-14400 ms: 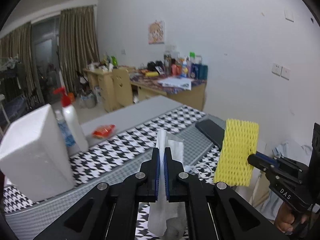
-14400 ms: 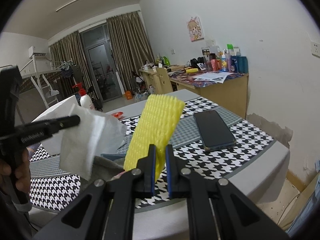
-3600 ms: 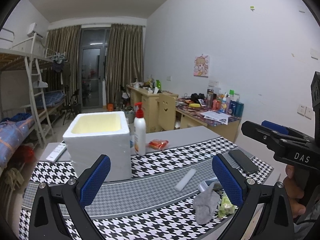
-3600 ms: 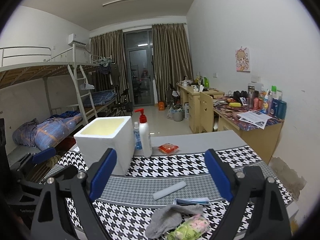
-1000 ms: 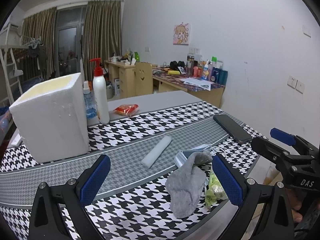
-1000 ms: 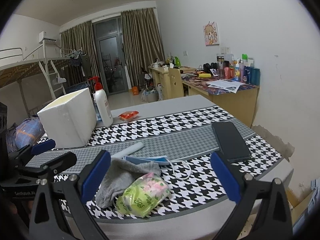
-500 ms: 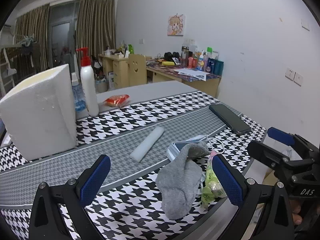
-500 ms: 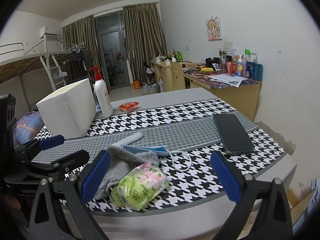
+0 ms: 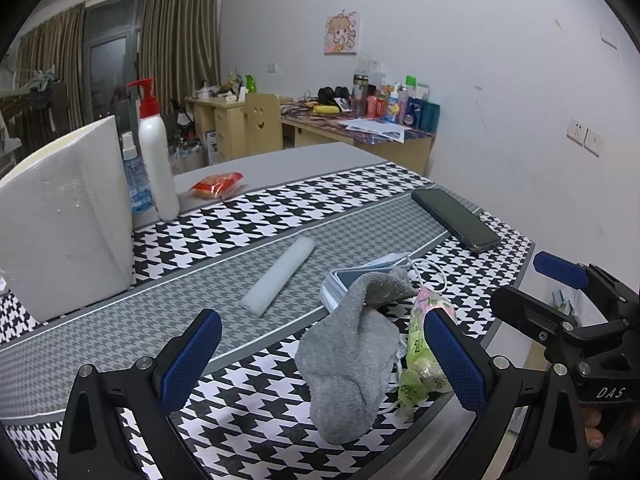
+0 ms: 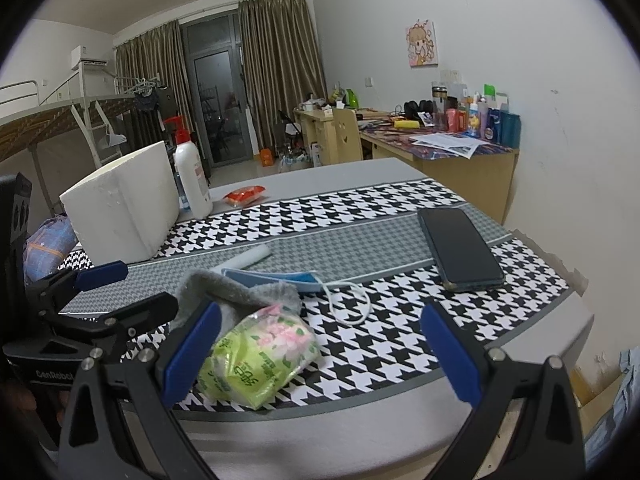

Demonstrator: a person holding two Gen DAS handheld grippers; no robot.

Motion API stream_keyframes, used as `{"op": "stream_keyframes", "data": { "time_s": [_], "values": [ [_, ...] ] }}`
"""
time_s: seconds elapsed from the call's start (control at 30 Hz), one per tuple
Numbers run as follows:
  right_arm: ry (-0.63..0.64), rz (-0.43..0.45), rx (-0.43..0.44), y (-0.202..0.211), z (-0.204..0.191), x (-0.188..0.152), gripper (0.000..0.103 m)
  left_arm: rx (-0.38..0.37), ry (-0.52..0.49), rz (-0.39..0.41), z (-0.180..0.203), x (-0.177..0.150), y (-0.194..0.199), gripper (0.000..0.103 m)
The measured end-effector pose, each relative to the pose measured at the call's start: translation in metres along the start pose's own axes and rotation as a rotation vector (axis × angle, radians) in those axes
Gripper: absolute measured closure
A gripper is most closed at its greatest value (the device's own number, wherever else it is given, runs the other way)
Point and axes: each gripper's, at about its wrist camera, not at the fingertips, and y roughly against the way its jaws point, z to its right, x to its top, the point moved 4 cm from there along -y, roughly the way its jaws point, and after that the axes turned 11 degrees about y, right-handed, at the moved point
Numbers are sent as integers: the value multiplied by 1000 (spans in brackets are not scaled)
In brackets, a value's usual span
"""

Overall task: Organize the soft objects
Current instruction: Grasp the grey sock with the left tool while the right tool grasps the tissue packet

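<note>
Grey: one sock (image 9: 352, 352), beside one green tissue pack (image 10: 260, 356).

Fuzzy grey knit sock (image 9: 352, 354), glossy crinkled plastic tissue pack (image 10: 260, 354), matt white foam box (image 9: 66, 216).

1. On the desk (image 9: 360, 168), the sock (image 9: 352, 352) lies at the near edge, between the left tool's (image 9: 320, 356) spread fingers in the left wrist view.
2. The tissue pack (image 10: 260, 352) lies touching the sock's right side, between the right tool's (image 10: 316, 356) fingers.
3. The mask (image 9: 360, 276) lies just behind the sock, partly under it.
4. The foam roll (image 9: 280, 276) lies left of the mask, further in.
5. The phone (image 10: 460, 248) lies to the right, well apart from the pile.
6. The foam box (image 9: 68, 216) stands at the far left; two bottles (image 9: 154, 152) stand just beside it.
7. The snack packet (image 9: 218, 184) lies right of the bottles.
</note>
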Motion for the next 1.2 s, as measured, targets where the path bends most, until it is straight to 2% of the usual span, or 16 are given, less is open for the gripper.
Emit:
{"op": "stream_keyframes", "data": {
  "time_s": [0.27,0.4,0.5,0.57,0.63,0.73,0.87,1.2],
  "values": [
    [18,-29,1,-8,-5,-5,2,-8,-2,-53,-1,-5,-16,24],
    [24,-42,7,-12,-7,-9,2,-18,-3,-81,0,-7,-23,40],
    [16,-54,25,-15,-7,-12,2,-26,-8,-100,3,-9,-29,43],
    [18,-58,25,-17,-8,-12,2,-27,-14,-106,4,-10,-32,50],
    [22,-68,28,-19,-11,-14,2,-26,-11,-116,4,-10,-35,71],
    [27,-78,33,-21,-14,-16,2,-38,-4,-131,2,-13,-39,90],
    [31,-90,37,-23,-15,-18,2,-53,-7,-129,4,-15,-37,95],
    [57,-116,61,-33,-32,-16,2,-69,25,-94,-3,-11,-24,96]
  ]
}}
